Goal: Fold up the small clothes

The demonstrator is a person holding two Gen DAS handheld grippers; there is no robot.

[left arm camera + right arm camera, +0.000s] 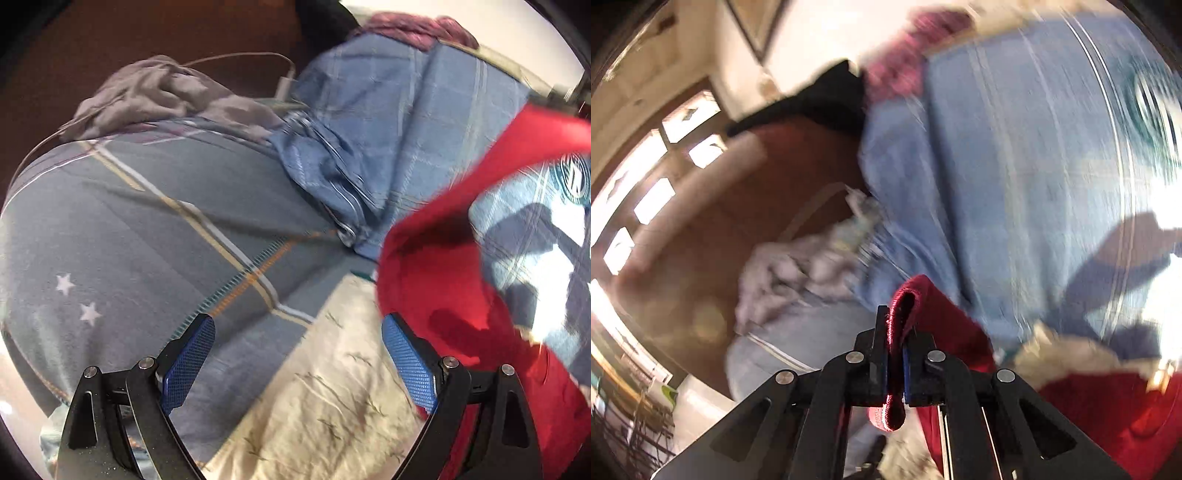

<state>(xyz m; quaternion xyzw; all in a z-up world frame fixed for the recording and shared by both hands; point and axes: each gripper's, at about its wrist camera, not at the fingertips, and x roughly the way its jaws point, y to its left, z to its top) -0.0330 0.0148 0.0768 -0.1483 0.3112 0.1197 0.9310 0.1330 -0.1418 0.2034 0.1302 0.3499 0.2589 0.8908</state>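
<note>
A red garment [436,280] hangs in the air at the right of the left wrist view, above the bed. My left gripper [298,328] is open and empty, its blue pads [188,362] spread wide just left of the red cloth. In the right wrist view, my right gripper [894,354] is shut on a folded edge of the red garment [905,306], and the rest of the cloth [1108,413] drapes away to the right. The right wrist view is blurred by motion.
The bed has a grey-blue starred cover [129,236], a cream sheet [332,387] and a blue checked quilt [388,122]. A crumpled grey garment [159,96] and a white cable [236,59] lie at the bed's far edge. A maroon cloth [417,26] lies at the back.
</note>
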